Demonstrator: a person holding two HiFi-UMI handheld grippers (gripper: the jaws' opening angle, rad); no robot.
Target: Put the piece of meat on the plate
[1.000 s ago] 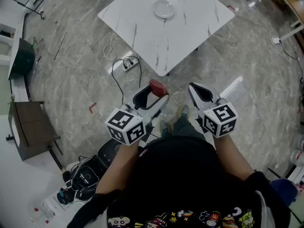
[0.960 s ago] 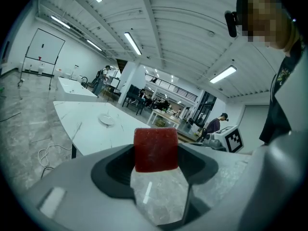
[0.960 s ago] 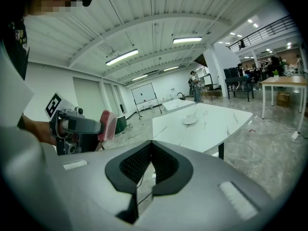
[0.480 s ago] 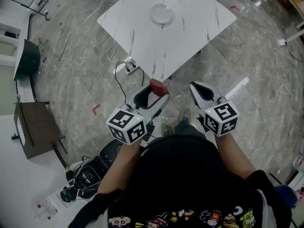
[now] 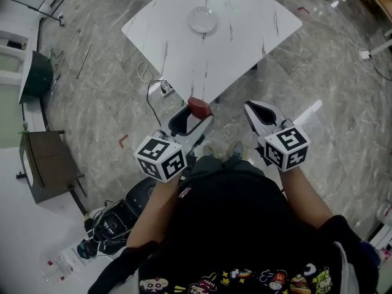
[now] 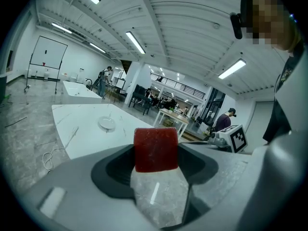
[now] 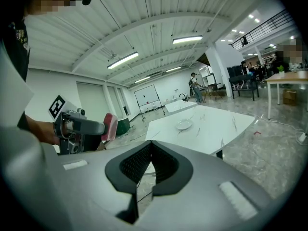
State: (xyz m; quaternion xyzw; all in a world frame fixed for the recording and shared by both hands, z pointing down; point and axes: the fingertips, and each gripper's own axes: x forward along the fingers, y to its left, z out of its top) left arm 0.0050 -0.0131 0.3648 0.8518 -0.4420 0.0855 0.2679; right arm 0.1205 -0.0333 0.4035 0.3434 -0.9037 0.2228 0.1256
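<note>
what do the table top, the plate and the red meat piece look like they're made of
The table top: white with grey veins and a soft sheen, marble or marble-look laminate. The plate: pale, glossy, maybe glass or ceramic; too small to tell. The meat piece: matte red block with rounded edges, likely a foam or rubber prop.

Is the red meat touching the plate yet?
Apart. The head view shows the meat held in the left gripper over the floor, while the plate sits far off on the white table.
</note>
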